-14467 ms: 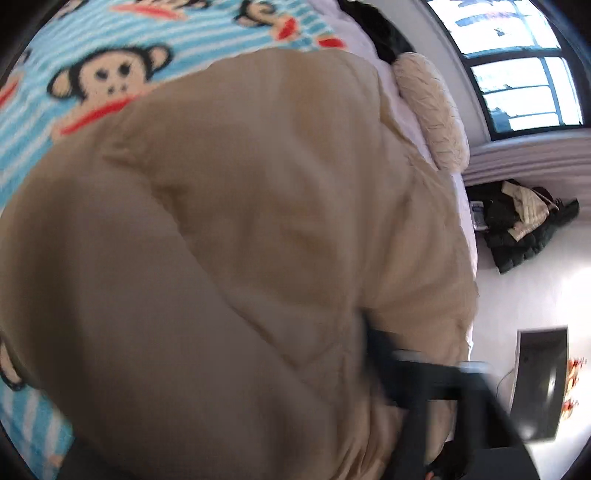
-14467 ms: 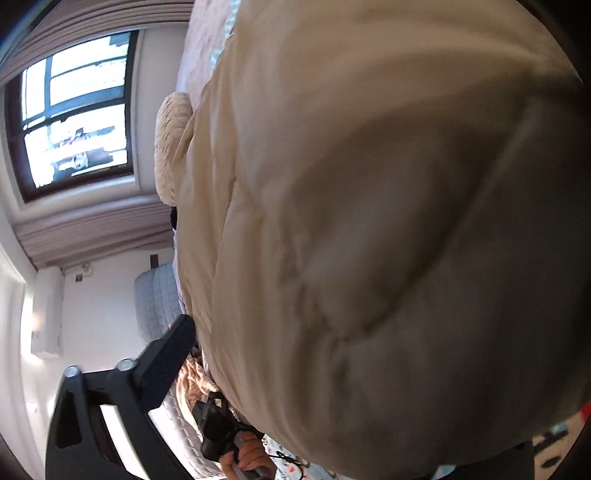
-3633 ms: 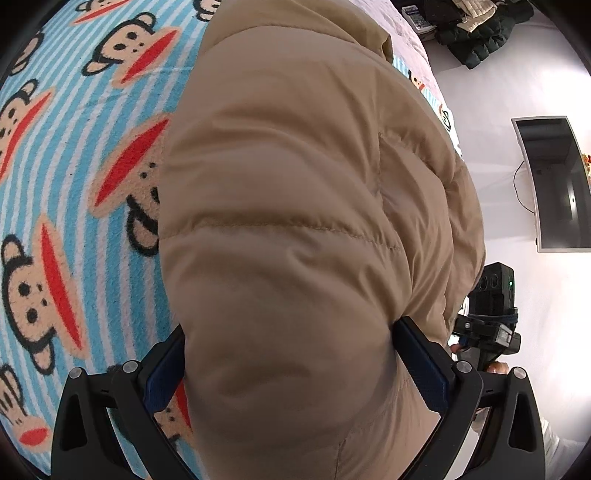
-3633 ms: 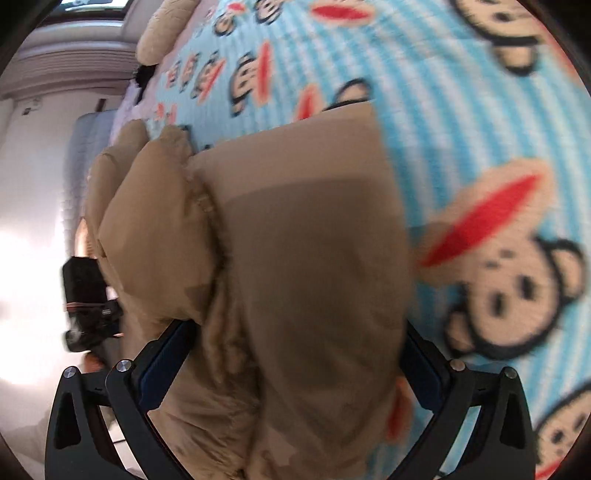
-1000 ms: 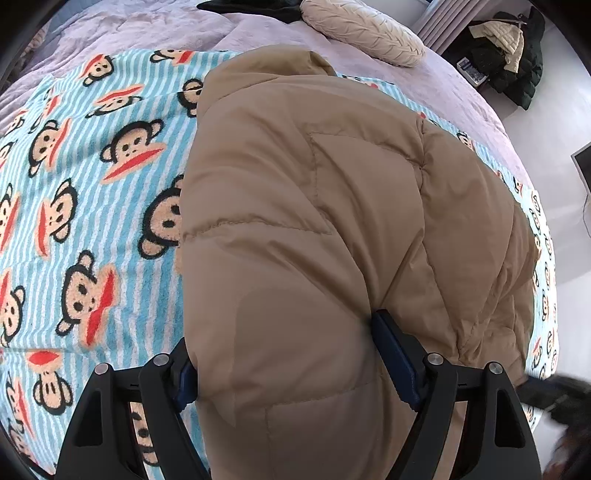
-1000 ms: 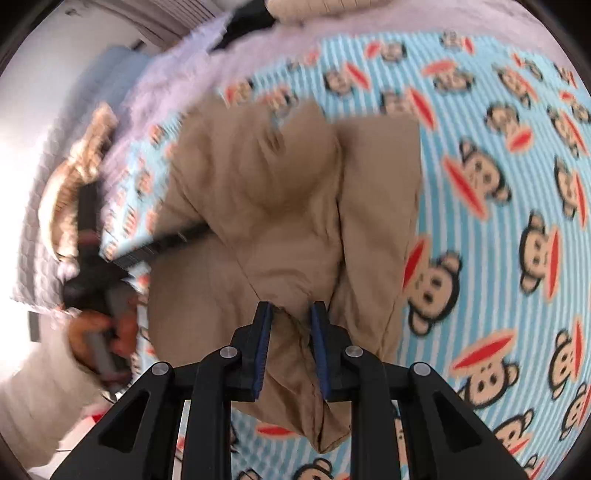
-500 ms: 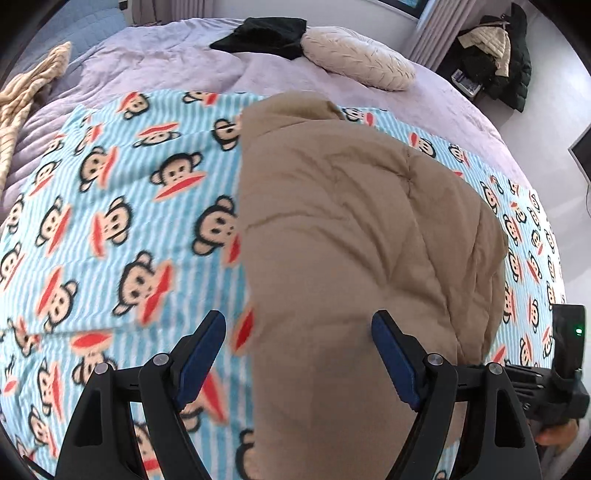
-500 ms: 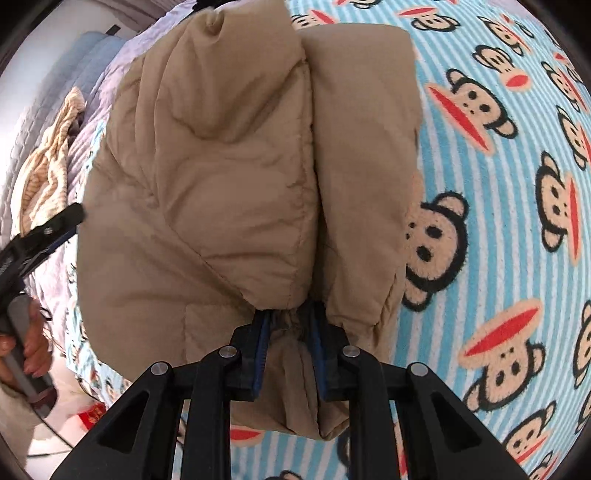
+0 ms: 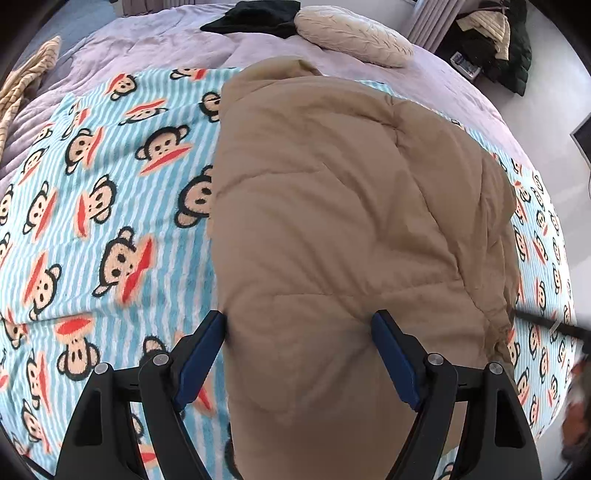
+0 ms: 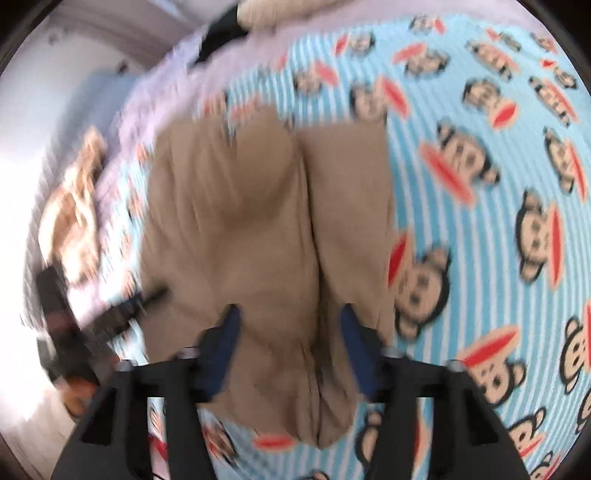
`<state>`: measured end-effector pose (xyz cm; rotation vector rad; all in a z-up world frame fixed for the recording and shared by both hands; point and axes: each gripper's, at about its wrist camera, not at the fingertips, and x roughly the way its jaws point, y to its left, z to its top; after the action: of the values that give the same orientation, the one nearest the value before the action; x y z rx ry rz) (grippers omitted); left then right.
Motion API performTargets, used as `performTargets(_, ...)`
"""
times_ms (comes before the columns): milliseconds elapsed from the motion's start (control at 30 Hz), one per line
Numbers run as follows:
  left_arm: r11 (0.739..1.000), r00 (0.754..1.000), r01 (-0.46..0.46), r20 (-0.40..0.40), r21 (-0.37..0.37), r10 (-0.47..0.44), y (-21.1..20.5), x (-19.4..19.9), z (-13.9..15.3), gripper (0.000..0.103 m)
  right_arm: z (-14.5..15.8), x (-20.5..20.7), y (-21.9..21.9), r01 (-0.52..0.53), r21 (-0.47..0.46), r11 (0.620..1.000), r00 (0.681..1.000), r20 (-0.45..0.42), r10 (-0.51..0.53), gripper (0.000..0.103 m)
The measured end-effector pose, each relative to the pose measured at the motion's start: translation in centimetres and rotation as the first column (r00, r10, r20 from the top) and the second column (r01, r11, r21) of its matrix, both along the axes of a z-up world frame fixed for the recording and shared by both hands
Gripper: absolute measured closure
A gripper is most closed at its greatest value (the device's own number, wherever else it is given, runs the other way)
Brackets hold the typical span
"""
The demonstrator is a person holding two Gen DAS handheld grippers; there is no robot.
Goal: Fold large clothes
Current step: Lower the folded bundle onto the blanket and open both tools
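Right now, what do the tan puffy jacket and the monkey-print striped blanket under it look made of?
Tan puffy jacket: likely a matte woven shell over down or synthetic fill; stitched quilt lines, puffed panels. Monkey-print striped blanket: probably plush fleece; fuzzy nap, soft-edged print.

The bed (image 9: 332, 62) wears a lilac cover, and a blue striped monkey blanket (image 9: 110, 206) is spread across most of it. A tan jacket (image 9: 351, 221) lies folded on the blanket, nearer its right edge. At the head of the bed sit a cream pillow (image 9: 354, 35) and, touching it, a black garment (image 9: 255, 16). A beige striped cloth (image 9: 26, 81) is draped at the far left corner. Over in the right wrist view everything is blurred, the jacket (image 10: 266, 229) on the blanket (image 10: 480, 184).
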<state>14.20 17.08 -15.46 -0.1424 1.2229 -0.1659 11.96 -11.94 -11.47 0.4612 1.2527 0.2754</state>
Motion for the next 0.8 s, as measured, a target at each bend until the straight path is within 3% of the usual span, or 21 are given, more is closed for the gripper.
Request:
performTargets(100,1.000,1.000,-0.009,-0.005,-0.005,0.009,0.3,0.3,0.4,0.020,0.7,2.7,-0.6,0.047,0.083,0.995,0.999,0.016,-0.048,0.040)
performTargets(233,1.000,0.996,-0.026,0.082,0.005,0.025,0.6,2.4,2.6,0.020,-0.6,6.9,-0.2,0.092,0.127,0.988,0.996,-0.015,-0.090,0.042)
performTargets(267,0.999,0.994,-0.039,0.099,0.003,0.038,0.7,3.4,3.1,0.020,-1.1,7.8,0.0,0.113,0.136,0.984,0.993,-0.032,-0.110,0.054)
performTargets(300,0.998,0.993,-0.055,0.109,0.001,0.055,0.8,4.4,3.4,0.020,-1.5,8.5,0.2,0.126,0.141,0.982,0.992,-0.047,-0.121,0.088)
performTargets(333,0.997,0.990,-0.080,0.116,-0.008,0.080,1.0,5.7,3.5,0.020,-1.8,8.8,0.5,0.131,0.112,0.985,0.991,-0.056,-0.125,0.093)
performTargets(467,0.998,0.998,-0.058,0.025,-0.012,0.058,-0.6,10.4,1.2,0.020,-2.6,9.3,1.9,0.071,-0.074,0.995,0.996,-0.046,-0.074,0.095)
performTargets(533,0.999,1.000,0.002,0.024,0.054,-0.003,-2.8,10.9,0.3,0.020,-3.7,9.2,1.5,0.066,-0.110,0.992,0.995,-0.069,-0.074,0.095)
performTargets(633,0.989,0.995,0.073,0.054,0.127,-0.080,-5.2,10.5,-0.2,0.020,-5.7,8.8,0.2,0.100,-0.092,0.991,0.988,-0.107,-0.110,0.099)
performTargets(800,0.987,0.995,0.073,0.057,0.140,-0.081,-5.4,10.4,-0.5,0.020,-6.6,8.6,-0.7,0.120,-0.040,0.992,0.984,-0.126,-0.124,0.099)
